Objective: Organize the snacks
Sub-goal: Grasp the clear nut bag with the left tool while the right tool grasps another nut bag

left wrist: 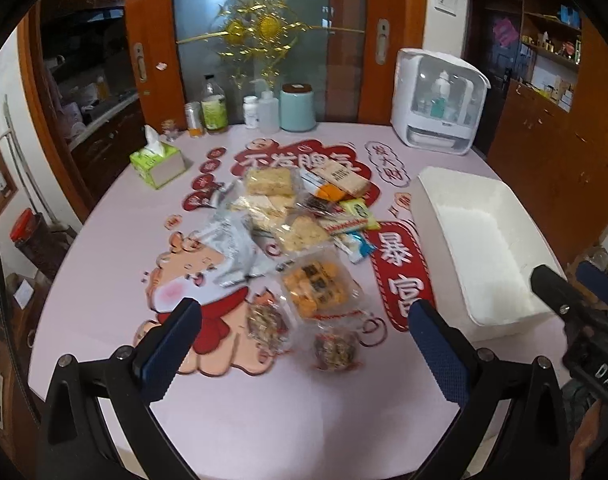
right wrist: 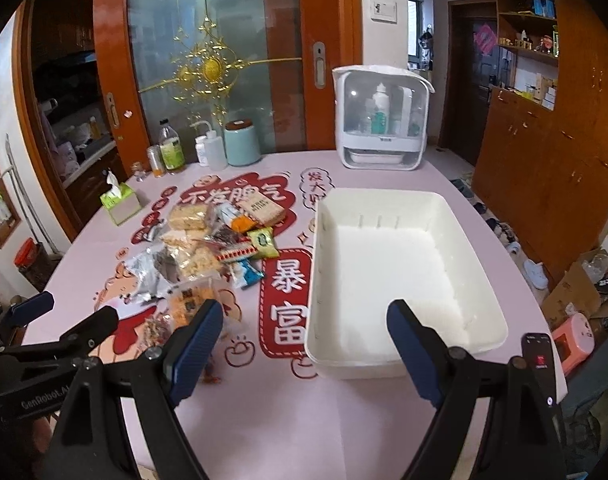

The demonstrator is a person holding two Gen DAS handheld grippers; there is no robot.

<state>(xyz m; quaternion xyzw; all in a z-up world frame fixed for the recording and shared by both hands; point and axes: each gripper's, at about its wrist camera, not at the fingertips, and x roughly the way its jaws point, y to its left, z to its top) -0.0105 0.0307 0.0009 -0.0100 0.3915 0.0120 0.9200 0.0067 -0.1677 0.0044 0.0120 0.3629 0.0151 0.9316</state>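
While nothing has yet gone into the white bin point(right wrist: 407, 264), both tools hang above the near edge of the table point(left wrist: 264, 420) with their jaws spread wide and holding nothing. The bin serves as the landmark: it sits empty on the pink printed cloth, its open top facing up, presumably so packets can be dropped straight in. Just to the left of the bin lies the snack pile point(left wrist: 288, 220), a loose heap of wrapped rice crisps, a crumpled silver bag point(left wrist: 232, 248), a green packet point(right wrist: 262, 242) and a blue-and-white one close to the bin's near left corner. Nearest the camera on that same side are an orange cracker pack point(left wrist: 315, 290) and two small nut clusters point(left wrist: 335, 350) in clear wrap, lying apart from the heap. The left gripper point(left wrist: 304, 344) is poised over these nearest packets, likely because they are easiest to reach first. The right gripper point(right wrist: 304, 348) straddles the bin's near left corner, a sensible waiting spot for receiving or steadying. Far behind the bin stand a clear-fronted white cabinet point(right wrist: 381, 120), bottles and a teal canister point(right wrist: 242, 143); a tissue box point(left wrist: 156, 162) sits well left of the heap, none of it seemingly part of the sorting. The task looks barely begun.
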